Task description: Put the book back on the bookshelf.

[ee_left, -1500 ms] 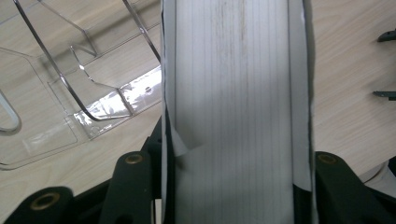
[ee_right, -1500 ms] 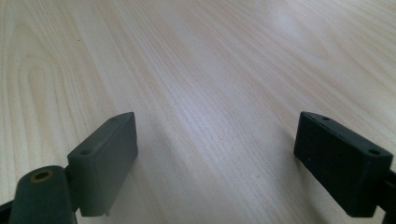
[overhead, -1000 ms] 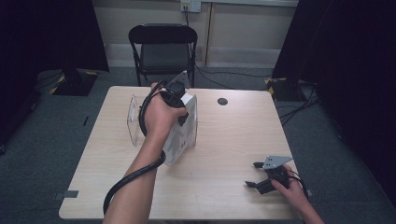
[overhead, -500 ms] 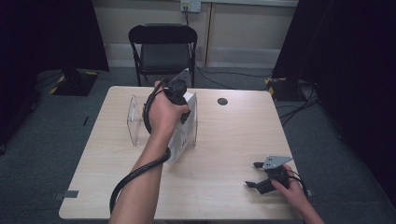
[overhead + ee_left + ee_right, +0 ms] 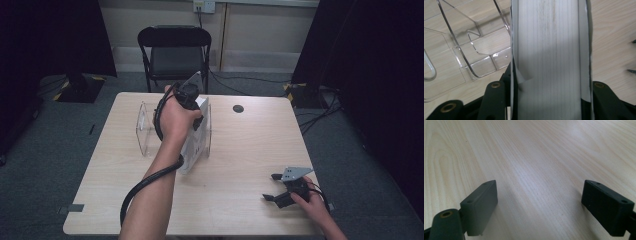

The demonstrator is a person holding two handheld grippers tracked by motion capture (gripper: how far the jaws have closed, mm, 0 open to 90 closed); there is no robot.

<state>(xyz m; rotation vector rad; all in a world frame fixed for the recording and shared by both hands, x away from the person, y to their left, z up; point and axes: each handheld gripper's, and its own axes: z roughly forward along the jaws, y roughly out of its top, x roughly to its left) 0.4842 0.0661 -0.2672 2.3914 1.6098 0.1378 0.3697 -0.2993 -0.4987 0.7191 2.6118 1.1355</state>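
From above, the left hand-held gripper (image 5: pixel 192 107) is held over the far middle of the table (image 5: pixel 250 150), pointing down, its jaws clamped on the top edge of a thick white book (image 5: pixel 196 145) that stands on edge beneath it. The book leans down and toward the person from the hand-held gripper, its lower end resting on the table. Just to the left of that hand-held gripper stands a clear plastic rack (image 5: pixel 145 127), its upright dividers beside the book. A small dark disc (image 5: pixel 238 108) lies on the table to the right of it, a little way off. A black folding chair (image 5: pixel 175 52) stands beyond the table. The right hand-held gripper (image 5: pixel 280 192) rests low at the near right part of the table, well apart from the book, its jaws spread wide with nothing between them. In the left gripper view, the white book (image 5: pixel 549 62) runs straight up between the two black jaws, which press on its dark covers from either side; the clear plastic rack (image 5: pixel 469 50) lies to the left of the jaws on the table (image 5: pixel 614 30). In the right gripper view, the two black jaws stand far apart over bare table (image 5: pixel 536 165), holding nothing.
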